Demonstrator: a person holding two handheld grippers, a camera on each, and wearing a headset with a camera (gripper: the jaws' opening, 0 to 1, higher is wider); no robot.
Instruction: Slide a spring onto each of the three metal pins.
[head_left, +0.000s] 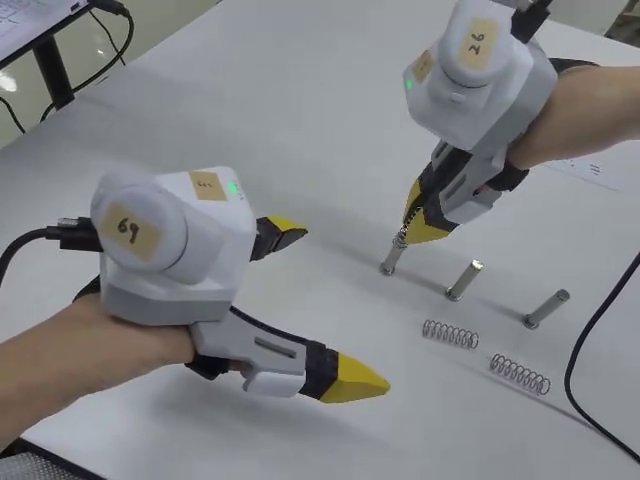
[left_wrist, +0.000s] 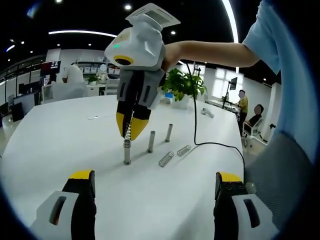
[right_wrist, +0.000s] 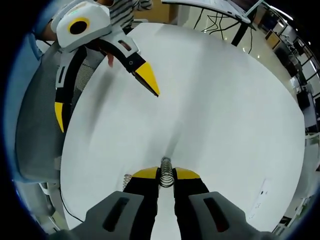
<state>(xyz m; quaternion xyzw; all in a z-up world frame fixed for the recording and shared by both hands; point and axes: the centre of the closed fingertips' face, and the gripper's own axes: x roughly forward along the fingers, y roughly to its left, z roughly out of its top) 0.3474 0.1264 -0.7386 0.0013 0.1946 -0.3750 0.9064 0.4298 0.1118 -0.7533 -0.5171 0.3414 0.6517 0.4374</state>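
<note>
right gripper: clenched on the held spring, with its yellow jaw tips pressed against the coil from both sides and pointing down at the tabletop.
held spring: hangs from the jaw tips, and its lower end meets the top of the first pin. I cannot tell whether the coil has passed over the pin's top.
first pin: stands upright on the tabletop straight beneath the right gripper, at one end of the row of three.
middle pin: upright and bare, just beside the first pin.
end pin: upright and bare, at the row's other end.
first loose spring: lies flat on the tabletop in front of the middle pin (on the person's side of the row), apart from it.
second loose spring: lies flat in front of the end pin, near the first loose spring but not touching it.
black cable: curves across the tabletop just past the end pin and the second loose spring.
left gripper: released, with its jaws spread wide and nothing between them. It is held over the tabletop well apart from the pins and faces them.
</note>
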